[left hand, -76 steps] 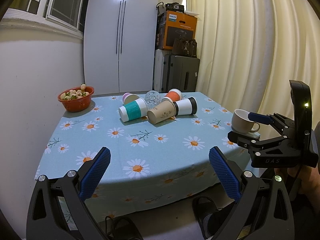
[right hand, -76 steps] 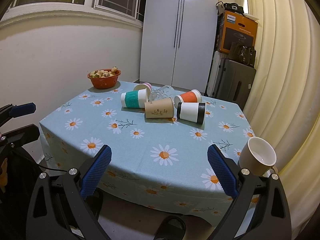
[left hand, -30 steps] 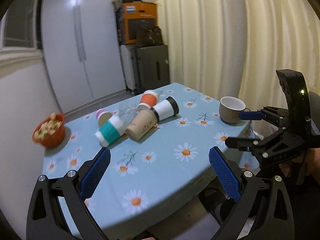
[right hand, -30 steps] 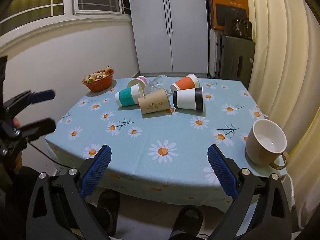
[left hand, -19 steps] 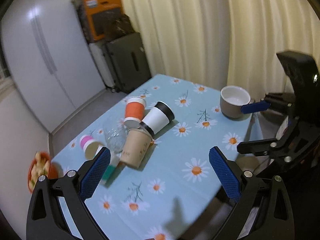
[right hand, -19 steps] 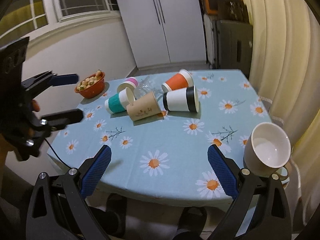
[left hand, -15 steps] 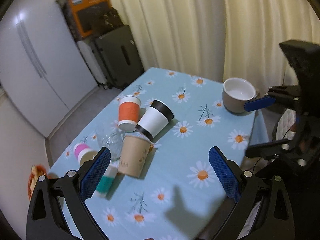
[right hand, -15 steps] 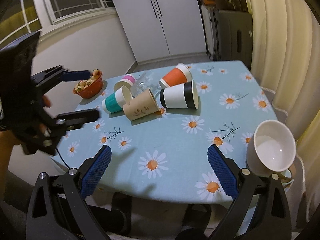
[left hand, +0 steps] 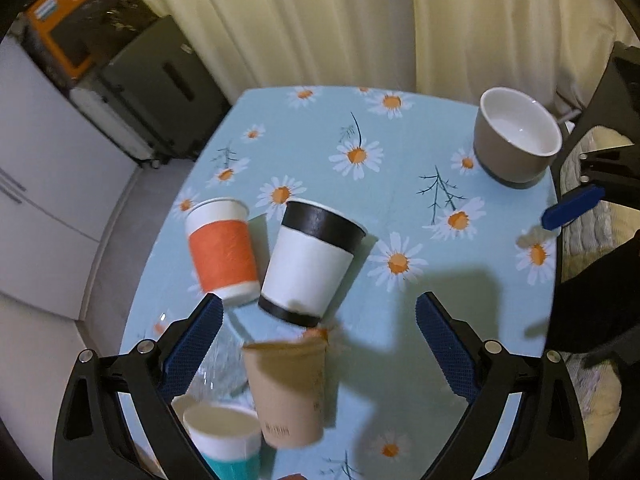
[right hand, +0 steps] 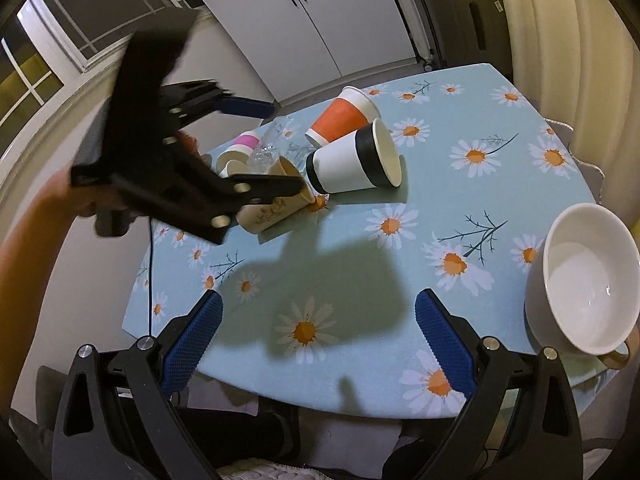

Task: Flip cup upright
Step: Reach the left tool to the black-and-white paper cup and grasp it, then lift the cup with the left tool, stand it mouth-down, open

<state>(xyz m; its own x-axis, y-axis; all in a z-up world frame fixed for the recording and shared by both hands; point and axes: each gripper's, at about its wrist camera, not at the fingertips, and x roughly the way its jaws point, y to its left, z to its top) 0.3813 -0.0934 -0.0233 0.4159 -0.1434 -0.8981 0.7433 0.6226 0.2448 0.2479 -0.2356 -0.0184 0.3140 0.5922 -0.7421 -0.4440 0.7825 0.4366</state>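
Several paper cups lie on their sides on the daisy tablecloth point(left hand: 404, 184): a white-and-black cup point(left hand: 310, 266), an orange one point(left hand: 222, 250), a brown one point(left hand: 286, 394), a teal one point(left hand: 224, 446). My left gripper point(left hand: 316, 348) is open and hovers above the brown and white-and-black cups. In the right wrist view the left gripper point(right hand: 260, 148) hangs over the pile, with the white-and-black cup point(right hand: 354, 164), the orange cup point(right hand: 342, 116) and the brown cup point(right hand: 272, 206) beside it. My right gripper point(right hand: 316, 346) is open and empty over the table's near edge.
A beige ceramic mug point(left hand: 516, 138) stands upright at the table's corner, close to my right gripper in the right wrist view point(right hand: 584, 280). A clear glass point(right hand: 274, 138) and a pink cup point(right hand: 244, 146) lie behind the pile. Curtains, a cabinet and suitcases surround the table.
My left gripper has swung up over the table and now looks down on the cup pile from close above. My right gripper has edged forward and tilted down a little. Both remain open.
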